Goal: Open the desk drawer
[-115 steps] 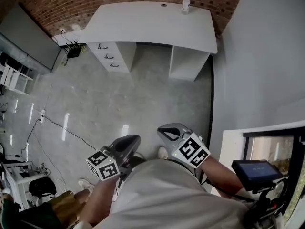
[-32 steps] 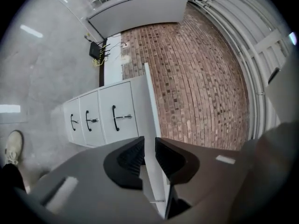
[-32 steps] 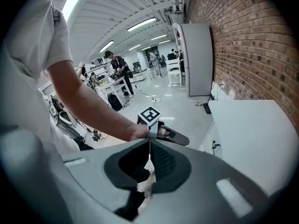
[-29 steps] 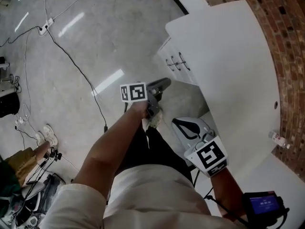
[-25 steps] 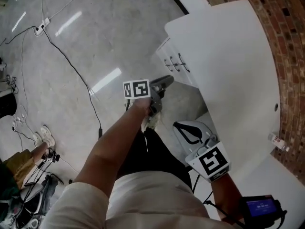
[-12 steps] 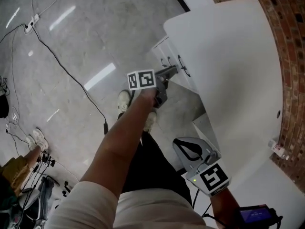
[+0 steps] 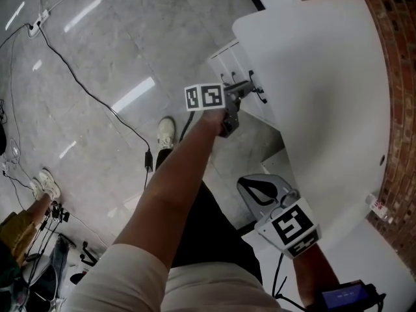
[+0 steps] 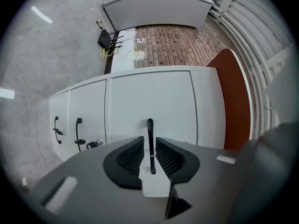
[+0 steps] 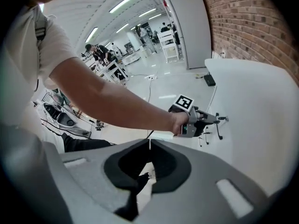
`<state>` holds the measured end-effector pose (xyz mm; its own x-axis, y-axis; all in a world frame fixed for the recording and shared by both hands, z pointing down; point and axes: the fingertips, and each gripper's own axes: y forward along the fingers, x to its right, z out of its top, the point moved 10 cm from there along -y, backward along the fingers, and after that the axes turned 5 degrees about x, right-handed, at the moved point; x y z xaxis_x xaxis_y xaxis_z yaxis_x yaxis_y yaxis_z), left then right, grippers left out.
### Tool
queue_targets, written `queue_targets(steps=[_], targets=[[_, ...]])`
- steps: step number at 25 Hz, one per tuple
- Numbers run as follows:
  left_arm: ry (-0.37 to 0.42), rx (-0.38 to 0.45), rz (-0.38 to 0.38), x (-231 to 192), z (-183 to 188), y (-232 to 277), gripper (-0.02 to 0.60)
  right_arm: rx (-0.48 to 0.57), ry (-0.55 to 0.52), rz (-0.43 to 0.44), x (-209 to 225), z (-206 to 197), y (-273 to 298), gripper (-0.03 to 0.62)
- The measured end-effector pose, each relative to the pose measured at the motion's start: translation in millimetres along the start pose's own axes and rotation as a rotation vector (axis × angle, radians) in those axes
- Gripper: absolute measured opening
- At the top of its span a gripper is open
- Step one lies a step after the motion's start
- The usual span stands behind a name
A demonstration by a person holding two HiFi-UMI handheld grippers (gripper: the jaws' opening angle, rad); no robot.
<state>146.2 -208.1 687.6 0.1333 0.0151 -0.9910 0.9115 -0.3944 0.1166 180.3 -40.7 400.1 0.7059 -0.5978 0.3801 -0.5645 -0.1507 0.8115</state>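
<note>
The white desk (image 7: 325, 70) has a stack of drawers (image 7: 231, 60) with black bar handles under its left end. My left gripper (image 7: 244, 87) is stretched out to the top drawer handle (image 7: 255, 88). In the left gripper view that handle (image 8: 150, 141) runs between the two ribbed pads of my left gripper (image 8: 149, 154), which is shut on it. Two more handles (image 8: 78, 132) and a key lock (image 8: 96, 143) lie to the left. My right gripper (image 7: 250, 186) hangs low by my body, shut and holding nothing (image 9: 149, 146).
A black cable (image 7: 97, 96) trails over the grey floor, and my shoe (image 7: 166, 132) stands below the drawers. A brick wall (image 7: 396, 109) runs behind the desk, with a bottle (image 7: 376, 203) by it. Other people and racks fill the room behind (image 9: 107, 55).
My left arm has reached forward and up from beside the drawers until its jaws took in the top handle. The right gripper has stayed low near my body.
</note>
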Motion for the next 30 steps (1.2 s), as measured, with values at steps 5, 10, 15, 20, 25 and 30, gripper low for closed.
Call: queue_targets(steps=[5,10,15,20,25,30], targets=[[-0.005,-0.007,-0.011,-5,-1,8,0.092,-0.04,-0.008,-0.003,17,11,13,0.008],[-0.022,-0.013,-0.037,-8,-3,13,0.095,-0.059,-0.02,0.019,19,10,23,0.008],[-0.046,-0.024,-0.076,-7,-5,19,0.028,-0.079,-0.019,0.03,18,5,30,0.008],[-0.056,-0.045,-0.099,-5,-4,18,0.023,-0.096,-0.027,0.024,19,3,33,0.008],[-0.047,-0.052,-0.098,-4,-5,17,0.023,-0.096,-0.033,0.028,17,2,34,0.008],[-0.045,-0.064,-0.101,-6,-5,5,0.023,-0.108,-0.028,0.028,15,-2,35,0.008]])
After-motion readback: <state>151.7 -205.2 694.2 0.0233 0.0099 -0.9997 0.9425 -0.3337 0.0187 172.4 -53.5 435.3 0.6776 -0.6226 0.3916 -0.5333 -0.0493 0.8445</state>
